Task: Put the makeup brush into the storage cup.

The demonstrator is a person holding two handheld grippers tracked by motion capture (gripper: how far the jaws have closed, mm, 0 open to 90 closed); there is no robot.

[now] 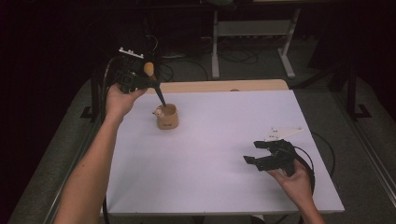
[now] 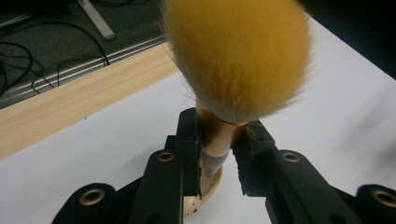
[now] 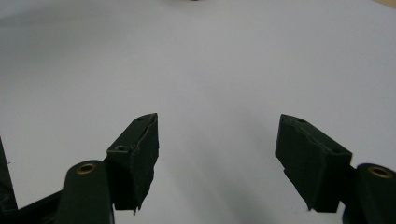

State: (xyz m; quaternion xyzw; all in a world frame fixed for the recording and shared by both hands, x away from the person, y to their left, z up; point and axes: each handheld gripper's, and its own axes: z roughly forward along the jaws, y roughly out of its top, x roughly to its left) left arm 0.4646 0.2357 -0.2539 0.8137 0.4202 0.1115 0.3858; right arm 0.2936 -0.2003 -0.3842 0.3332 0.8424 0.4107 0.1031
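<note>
There is one white rectangular table (image 1: pixel 210 154). On it stands one small tan ceramic cup (image 1: pixel 167 116). There is one make-up brush with soft orange bristles and a dark handle (image 1: pixel 154 81). There are two black two-jaw grippers: the left gripper (image 1: pixel 140 79) and the right gripper (image 1: pixel 256 151). Two hands are seen, one for each gripper.

Orange-bristled brush (image 2: pixel 236 60), tan cup (image 1: pixel 167 117)
</note>
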